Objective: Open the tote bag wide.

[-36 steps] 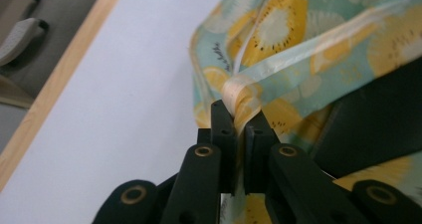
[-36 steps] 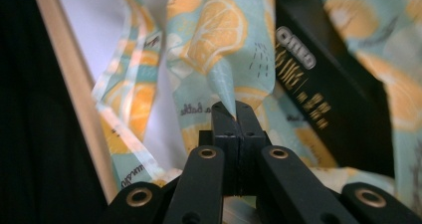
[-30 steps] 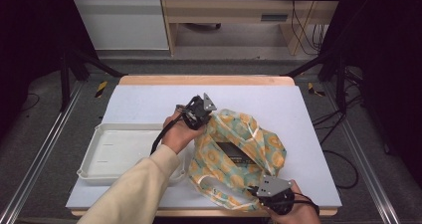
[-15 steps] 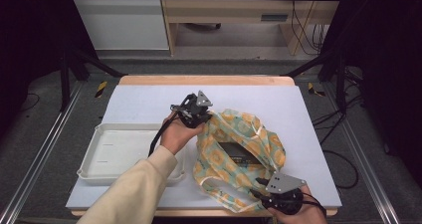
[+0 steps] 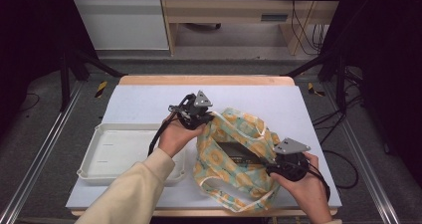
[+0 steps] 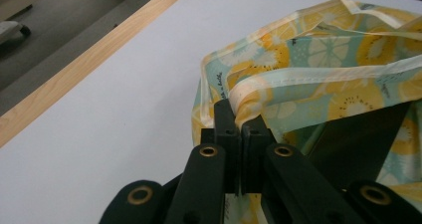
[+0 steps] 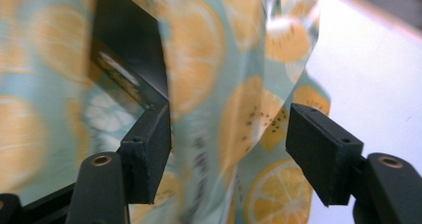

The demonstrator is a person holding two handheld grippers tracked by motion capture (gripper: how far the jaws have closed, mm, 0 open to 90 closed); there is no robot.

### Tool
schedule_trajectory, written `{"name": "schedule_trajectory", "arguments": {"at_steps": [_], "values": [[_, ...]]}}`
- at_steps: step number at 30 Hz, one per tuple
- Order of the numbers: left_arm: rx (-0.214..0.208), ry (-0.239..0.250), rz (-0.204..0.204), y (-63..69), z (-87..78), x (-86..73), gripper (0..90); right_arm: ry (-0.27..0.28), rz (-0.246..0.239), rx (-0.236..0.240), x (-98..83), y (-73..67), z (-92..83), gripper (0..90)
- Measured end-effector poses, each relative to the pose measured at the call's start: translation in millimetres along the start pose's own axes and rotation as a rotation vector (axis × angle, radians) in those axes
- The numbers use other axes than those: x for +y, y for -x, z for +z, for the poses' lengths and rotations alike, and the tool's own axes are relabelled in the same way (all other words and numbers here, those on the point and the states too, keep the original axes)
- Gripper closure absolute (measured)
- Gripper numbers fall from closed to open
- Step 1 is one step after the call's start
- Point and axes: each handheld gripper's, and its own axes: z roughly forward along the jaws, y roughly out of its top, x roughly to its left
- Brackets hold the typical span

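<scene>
lab — framed rig table (image 5: 149, 97), trailing cables (image 5: 303, 30)

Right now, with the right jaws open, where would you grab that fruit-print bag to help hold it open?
Probably the bag's near rim, across from where the left gripper pinches the far rim. The stitched pale hem is flat and thin, so open jaws could slide over it. The right gripper, its jaws just opened and clamping nothing, could come in from the person's side, clear of the dark box inside.
</scene>
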Motion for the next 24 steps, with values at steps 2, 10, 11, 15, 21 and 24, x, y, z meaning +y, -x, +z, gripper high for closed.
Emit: {"name": "schedule_trajectory", "arguments": {"at_steps": [2, 10, 11, 15, 21, 24], "values": [[-0.009, 0.01, 0.002, 1.4, -2.9, 0.4, 89.4, -0.028, -0.007, 0.019, -1.1, 5.0, 8.8, 58.1], [-0.014, 0.0, 0.055, 15.9, 6.0, 0.5, 89.3, -0.008, 0.031, -0.097, 8.5, 37.4, 11.3, 89.8], [-0.012, -0.008, 0.062, 17.5, 10.1, 0.1, 89.2, -0.01, 0.033, -0.109, 8.9, 41.7, 12.9, 89.8], [-0.013, -0.06, 0.076, 20.7, 30.6, -2.5, 89.1, -0.036, 0.048, -0.132, 5.3, 54.9, 24.6, 89.9], [-0.016, -0.098, 0.055, 20.0, 51.5, -7.9, 89.2, -0.086, 0.075, -0.099, -10.1, 63.1, 47.7, 81.3], [-0.017, -0.095, 0.052, 19.4, 52.6, -9.2, 89.3, -0.061, 0.077, -0.097, -10.0, 63.1, 44.3, 72.8]]}}
